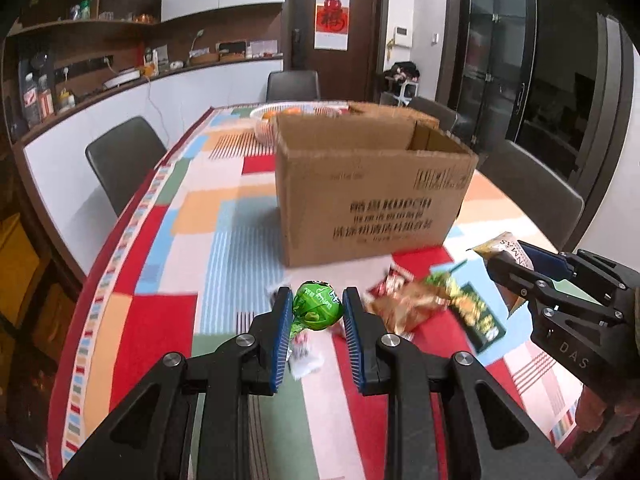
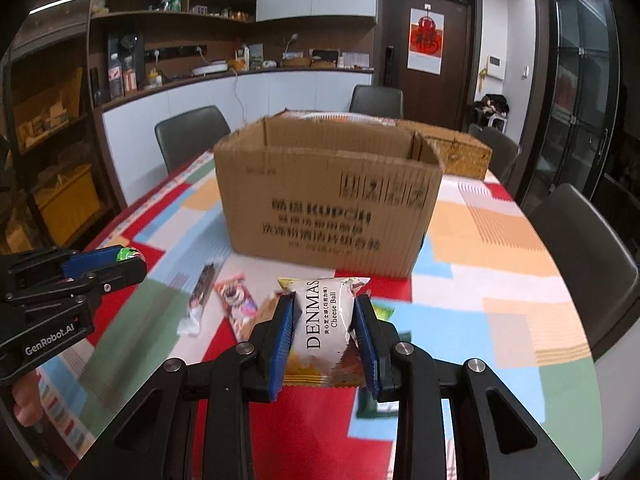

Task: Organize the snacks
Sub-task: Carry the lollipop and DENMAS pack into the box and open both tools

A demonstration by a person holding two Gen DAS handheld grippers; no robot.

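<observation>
We recorded the left tongs (image 1: pixel 316 308) clenched on a round green-wrapped snack (image 1: pixel 318 306), its blue pads (image 1: pixel 282 332) pressing it from both sides, the snack raised clear of the counter (image 1: pixel 224 248). The right tongs (image 2: pixel 325 320) were clenched on a white DENMAS Cheese Ball packet (image 2: pixel 326 328), held upright between the pads (image 2: pixel 365 344) with its top edge standing above the fingertips; it too hung above the counter.

The cardboard box (image 2: pixel 324 196) stood open-topped near the middle of the counter, just beyond both tongs, printed side toward us. On the patchwork cloth between the box and the counter's near edge we noted loose snacks: a red-brown packet (image 1: pixel 400 304) and a dark green packet (image 1: pixel 472 312) just right of the left tongs, touching or overlapping each other; in the right wrist view a pink-and-red packet (image 2: pixel 238 300) and a thin dark stick-shaped wrapper (image 2: pixel 200 296) lay to the left of the held packet, close together but apart.

Behind the box, toward the far edge, a white basket (image 1: pixel 264 120) held orange items; we could not tell what they were. Dark chairs (image 1: pixel 124 160) stood along the counter's sides.
</observation>
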